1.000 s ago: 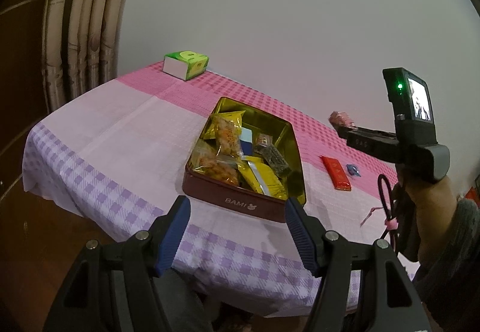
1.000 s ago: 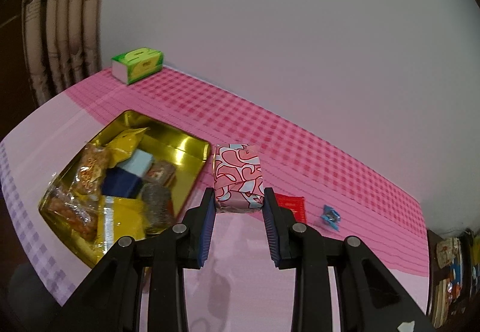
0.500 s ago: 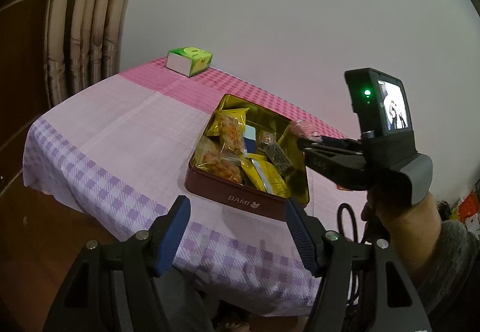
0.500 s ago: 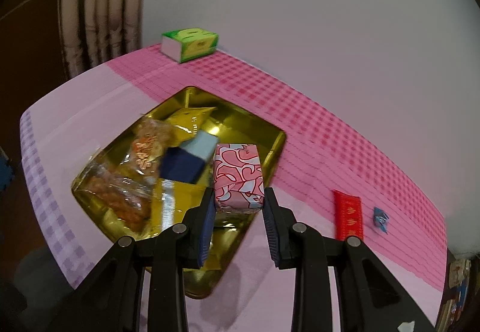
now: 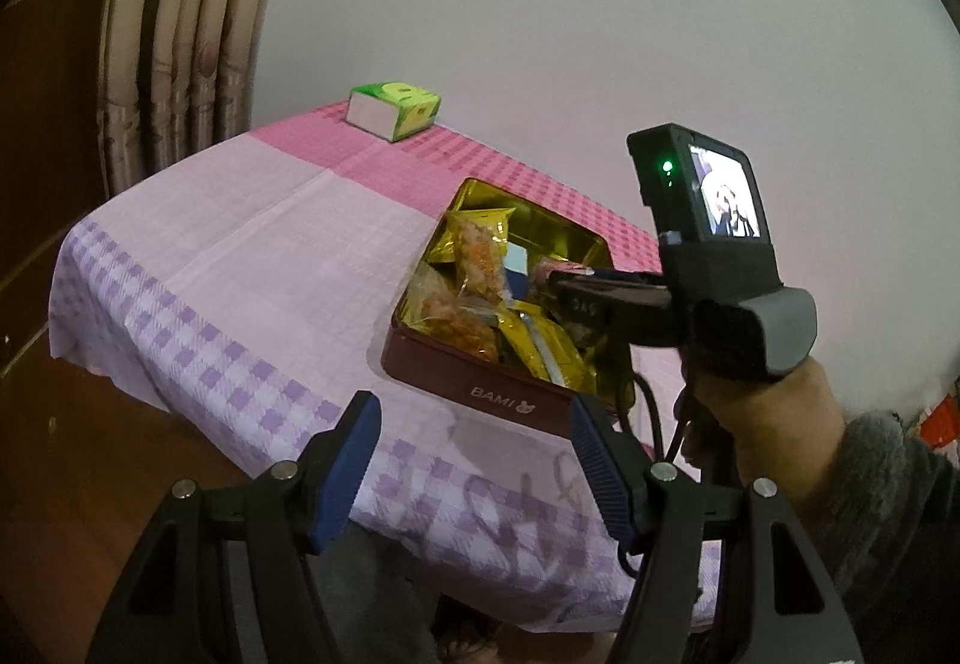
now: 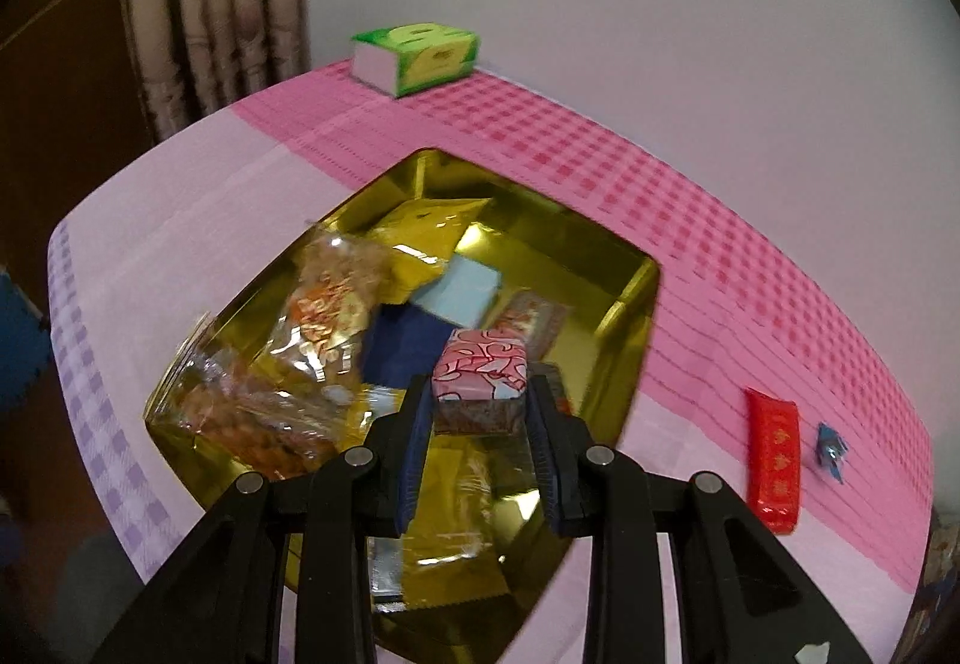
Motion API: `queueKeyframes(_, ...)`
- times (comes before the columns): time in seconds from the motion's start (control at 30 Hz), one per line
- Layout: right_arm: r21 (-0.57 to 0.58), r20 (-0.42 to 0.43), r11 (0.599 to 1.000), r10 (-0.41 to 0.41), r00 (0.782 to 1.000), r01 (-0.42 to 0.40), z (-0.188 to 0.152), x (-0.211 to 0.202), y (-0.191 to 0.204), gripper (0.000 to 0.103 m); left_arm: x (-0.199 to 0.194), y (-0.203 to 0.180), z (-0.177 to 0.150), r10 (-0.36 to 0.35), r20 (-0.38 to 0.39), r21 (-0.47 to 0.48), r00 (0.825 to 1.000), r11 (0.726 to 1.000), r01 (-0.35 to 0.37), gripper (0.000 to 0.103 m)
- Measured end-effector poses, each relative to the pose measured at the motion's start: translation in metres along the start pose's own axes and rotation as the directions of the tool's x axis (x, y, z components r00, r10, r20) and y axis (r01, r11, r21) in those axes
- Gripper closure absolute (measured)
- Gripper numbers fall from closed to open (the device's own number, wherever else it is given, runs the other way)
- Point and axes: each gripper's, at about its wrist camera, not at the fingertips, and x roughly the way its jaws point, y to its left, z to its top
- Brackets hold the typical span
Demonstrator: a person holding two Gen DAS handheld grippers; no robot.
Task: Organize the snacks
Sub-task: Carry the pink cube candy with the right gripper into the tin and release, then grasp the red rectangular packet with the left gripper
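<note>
A gold-lined tin (image 5: 591, 244) (image 6: 636, 298) marked BAMI holds several snack packets on the pink and lilac tablecloth. My right gripper (image 6: 480, 394) is shut on a pink patterned snack block (image 6: 483, 370) and hangs over the tin's contents. In the left wrist view that right gripper (image 5: 549, 277) reaches over the tin from the right, held by a hand (image 5: 774, 424). My left gripper (image 5: 474, 460) stands open and empty before the tin's front wall. A red packet (image 6: 774, 454) and a small blue candy (image 6: 831, 451) lie on the cloth right of the tin.
A green tissue box (image 5: 393, 108) (image 6: 417, 51) sits at the table's far corner by the wall. A curtain (image 5: 180, 33) hangs at the left. The table's front edge (image 5: 240, 424) drops off just ahead of my left gripper.
My right gripper has carried the pink block leftward and downward, from beside the tin to over its contents. The left gripper has stayed put.
</note>
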Motion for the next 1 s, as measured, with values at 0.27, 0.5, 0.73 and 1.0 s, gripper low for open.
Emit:
queueKeyframes(0.27, 0.077, 0.045, 0.986, 0.143, 0.989, -0.146, -0.017, -0.004, -0.011, 0.056, 0.008, 0.005, -0.001, 0.014, -0.022, -0.019, 1.000, 1.000, -0.015, 0.037)
queueKeyframes(0.5, 0.270, 0.208, 0.932, 0.190, 0.959, -0.243, -0.075, -0.059, -0.084, 0.019, 0.013, -0.006, -0.008, 0.022, -0.036, 0.032, 0.999, 0.999, -0.021, 0.036)
queueKeyframes(0.73, 0.457, 0.116, 0.889, -0.071, 0.991, 0.010, -0.214, -0.099, -0.180, 0.018, 0.034, -0.049, -0.028, -0.003, -0.056, 0.222, 0.998, 0.975, 0.016, 0.037)
queueKeyframes(1.0, 0.753, 0.072, 0.656, -0.160, 0.985, 0.052, -0.313, -0.121, -0.261, 0.015, 0.099, -0.159, -0.020, -0.096, -0.120, 0.321, 0.988, 0.938, 0.130, 0.037)
